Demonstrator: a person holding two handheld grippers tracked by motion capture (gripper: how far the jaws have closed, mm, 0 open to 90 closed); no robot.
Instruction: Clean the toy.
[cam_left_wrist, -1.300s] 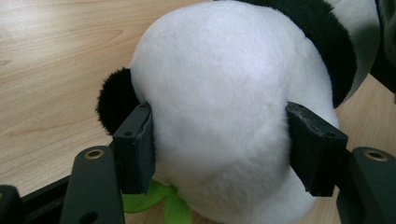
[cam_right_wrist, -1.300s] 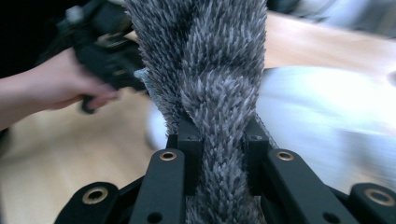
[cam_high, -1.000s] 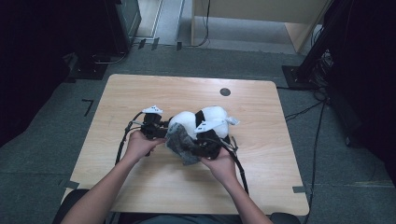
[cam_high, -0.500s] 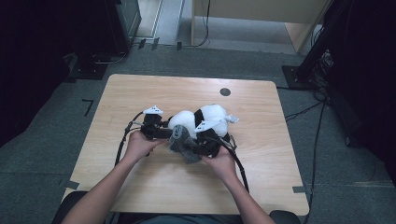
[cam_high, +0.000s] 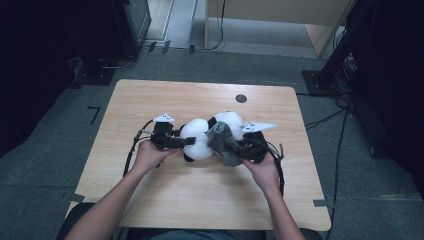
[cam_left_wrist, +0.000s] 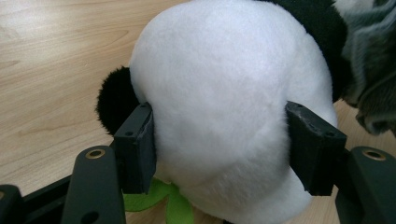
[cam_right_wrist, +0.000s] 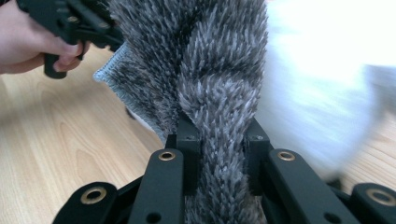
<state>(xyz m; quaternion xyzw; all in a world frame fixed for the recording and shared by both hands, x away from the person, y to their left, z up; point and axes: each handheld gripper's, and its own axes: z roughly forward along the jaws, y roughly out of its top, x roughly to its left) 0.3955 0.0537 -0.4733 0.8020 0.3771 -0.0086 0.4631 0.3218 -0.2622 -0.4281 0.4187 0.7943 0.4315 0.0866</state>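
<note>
Wooden table (cam_high: 150, 100): left gripper (cam_high: 186, 142) clamps a panda plush (cam_high: 197, 140); right gripper (cam_high: 231, 147) pinches grey furry cloth (cam_high: 220, 137) draped over it. Covering looks partly finished.

Cloth (cam_high: 222, 142) draped over toy panda (cam_high: 200, 140) on table (cam_high: 150, 100)

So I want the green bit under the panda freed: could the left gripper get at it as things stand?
Probably not. The left gripper is clamped on the panda, whose white body lies over most of the green bit. It would have to let go first.
</note>
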